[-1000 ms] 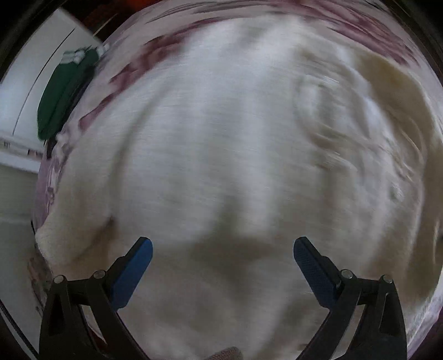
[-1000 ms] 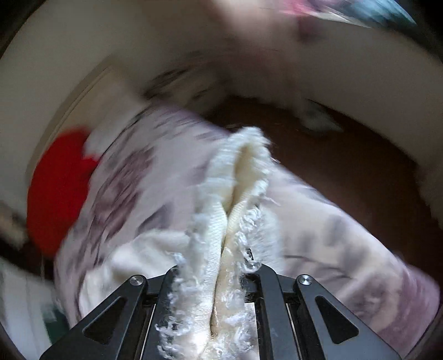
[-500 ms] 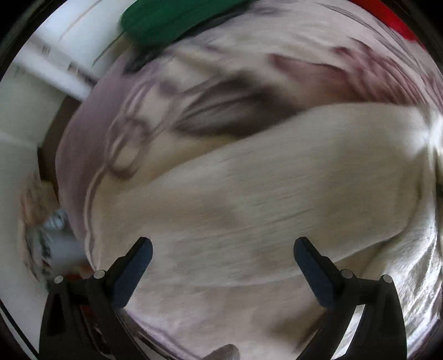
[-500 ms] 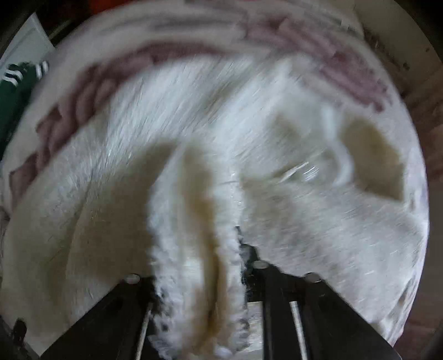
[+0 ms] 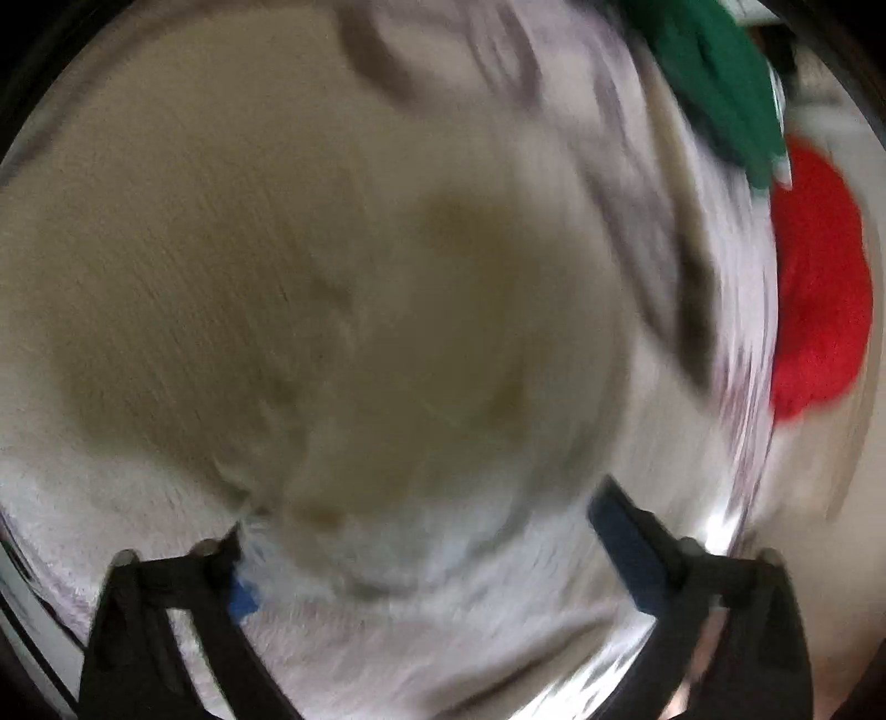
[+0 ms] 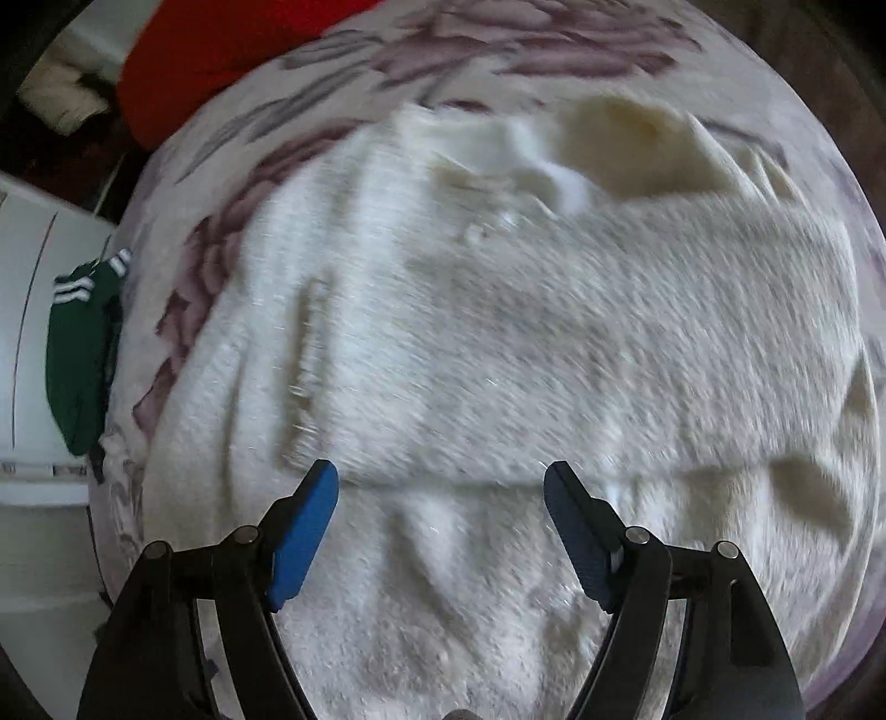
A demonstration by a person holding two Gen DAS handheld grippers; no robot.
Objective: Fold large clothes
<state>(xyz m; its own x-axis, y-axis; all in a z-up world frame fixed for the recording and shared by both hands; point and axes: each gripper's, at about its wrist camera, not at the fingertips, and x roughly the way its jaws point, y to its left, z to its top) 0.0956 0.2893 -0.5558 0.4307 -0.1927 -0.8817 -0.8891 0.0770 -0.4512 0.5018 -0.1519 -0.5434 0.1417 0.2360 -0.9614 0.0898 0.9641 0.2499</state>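
Note:
A large cream fuzzy garment (image 6: 526,343) lies spread on a floral purple bedspread (image 6: 387,61), with a folded layer across its middle. My right gripper (image 6: 443,498) is open and empty just above its near part. In the blurred left wrist view the same cream garment (image 5: 332,277) fills the frame. My left gripper (image 5: 426,531) is open, close over the fabric, and a fold of it lies between the fingers and covers the left fingertip (image 5: 243,598).
A green garment with white stripes (image 6: 83,343) lies at the bed's left edge, also seen in the left wrist view (image 5: 714,72). A red garment (image 6: 221,50) lies at the far side, also in the left wrist view (image 5: 819,299). White furniture (image 6: 33,310) stands left.
My right gripper has opened and let go of the cream fabric it was pinching, which now lies flat. My left gripper has swung across the bed and come close to the fabric.

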